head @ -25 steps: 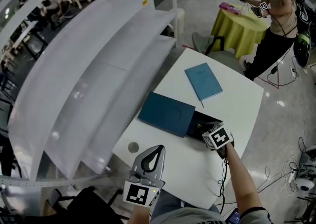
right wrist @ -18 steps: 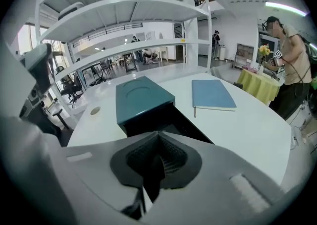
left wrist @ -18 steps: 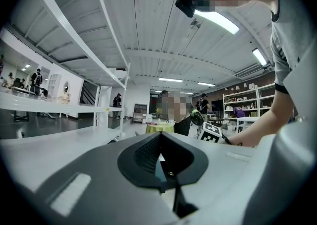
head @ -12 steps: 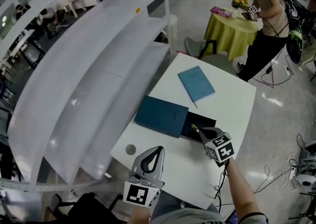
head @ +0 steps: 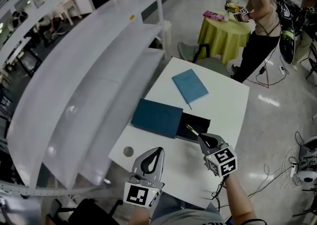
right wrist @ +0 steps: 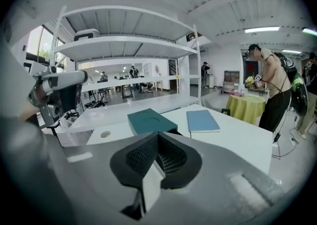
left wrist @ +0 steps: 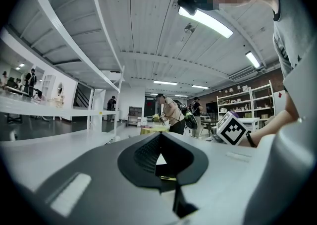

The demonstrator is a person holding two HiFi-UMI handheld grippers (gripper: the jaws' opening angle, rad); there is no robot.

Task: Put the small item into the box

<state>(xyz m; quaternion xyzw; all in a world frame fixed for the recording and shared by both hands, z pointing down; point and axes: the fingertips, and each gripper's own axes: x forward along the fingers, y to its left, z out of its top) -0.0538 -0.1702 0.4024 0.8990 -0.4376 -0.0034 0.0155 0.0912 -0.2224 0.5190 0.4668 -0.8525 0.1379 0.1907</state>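
Seeing thin gold stick (head: 191, 130) lying slantwise inside open black box (head: 203, 121) on white table (head: 218, 105). Right gripper (head: 200, 137) hovering at box's near edge, tip just beside stick's near end. Jaws sitting pressed together in right gripper view, clamping nothing. Stick probably not touching the tip, but too small in head view for calling contact. Teal lid (head: 156, 117) lying flat against box's left side. Blue notebook (head: 189, 84) lying farther back, apart from both. Left gripper (head: 159, 149) hanging over near table edge, well apart from box, jaws sitting closed and holding nothing. Person (head: 257, 26) standing at round table (head: 223, 28) with yellow-green cloth in background.
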